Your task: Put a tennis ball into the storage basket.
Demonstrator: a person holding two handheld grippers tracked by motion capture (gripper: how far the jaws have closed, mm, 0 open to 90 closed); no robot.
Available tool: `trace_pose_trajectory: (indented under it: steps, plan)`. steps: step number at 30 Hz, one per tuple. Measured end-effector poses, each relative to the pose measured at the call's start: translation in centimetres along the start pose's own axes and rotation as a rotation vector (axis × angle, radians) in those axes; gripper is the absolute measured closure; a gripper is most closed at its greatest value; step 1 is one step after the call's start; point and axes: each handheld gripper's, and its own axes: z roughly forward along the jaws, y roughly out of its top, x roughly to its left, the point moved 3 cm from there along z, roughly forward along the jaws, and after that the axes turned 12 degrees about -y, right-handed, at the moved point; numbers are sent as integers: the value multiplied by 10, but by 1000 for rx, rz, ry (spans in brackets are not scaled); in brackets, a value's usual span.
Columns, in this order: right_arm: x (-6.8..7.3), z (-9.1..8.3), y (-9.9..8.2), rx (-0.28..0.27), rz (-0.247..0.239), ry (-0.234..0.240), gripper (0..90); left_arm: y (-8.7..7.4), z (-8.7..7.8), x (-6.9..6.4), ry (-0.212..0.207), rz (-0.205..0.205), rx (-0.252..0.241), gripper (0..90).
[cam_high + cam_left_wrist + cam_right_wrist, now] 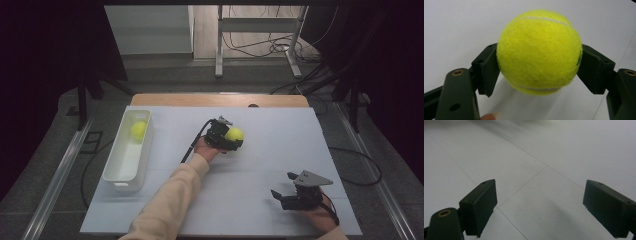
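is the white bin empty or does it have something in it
Not empty. The high view shows one yellow tennis ball lying inside the white bin, toward its far end; the rest of the bin's floor looks bare.

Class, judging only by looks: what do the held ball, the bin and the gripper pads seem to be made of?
Tennis ball: fuzzy yellow felt, with a pale curved seam.
Bin: probably smooth white plastic, with rounded moulded edges.
Pads of the left gripper: matt black, likely plastic or rubber; unclear which.
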Motion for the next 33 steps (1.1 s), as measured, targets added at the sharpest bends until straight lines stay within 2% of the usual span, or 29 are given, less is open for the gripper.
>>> trace_pose_trajectory:
  steps: [8, 33]
  plan:
    - [0, 0, 0, 1, -1, 0, 125, -2, -6, -6, -8, 21, -5, 258]
    - [-1, 0, 0, 5, -1, -4, 127, -12, -38, -16, -11, 27, -70, 258]
